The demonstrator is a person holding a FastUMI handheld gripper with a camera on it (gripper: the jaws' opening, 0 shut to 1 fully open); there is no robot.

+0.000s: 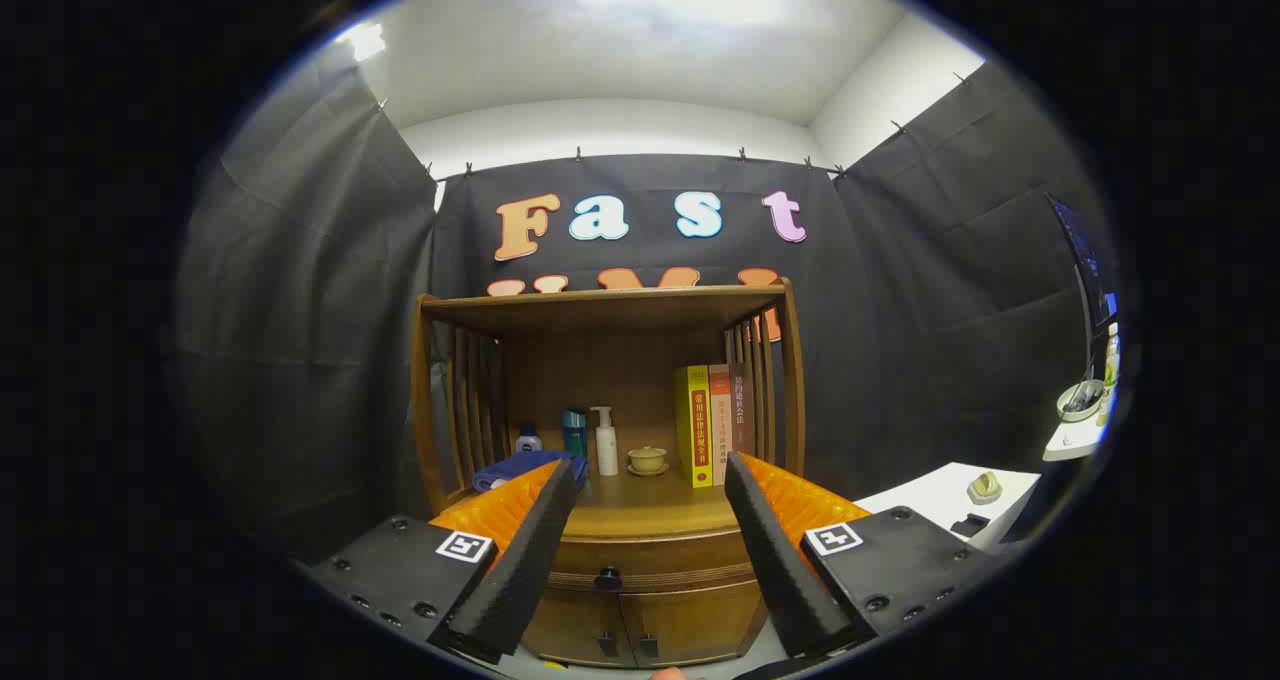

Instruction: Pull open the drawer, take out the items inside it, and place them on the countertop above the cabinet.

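A wooden cabinet (610, 410) stands against the booth wall, some way beyond my fingers. Its drawer (650, 558) is closed, with a small dark knob (607, 579) at its front, seen between my fingers. The countertop (650, 505) above the drawer carries books (712, 423), a white pump bottle (605, 443), a teal bottle (573, 433), a small jar (528, 440), a lidded cup (647, 459) and a folded blue cloth (505, 472). My gripper (652, 475) is open, fingers wide apart, holding nothing. The drawer's contents are hidden.
Two small cabinet doors (630, 625) sit under the drawer. A white table (950, 500) with small objects stands to the right, and a shelf with a bowl (1082, 400) is farther right. A wooden top shelf (600, 305) roofs the countertop.
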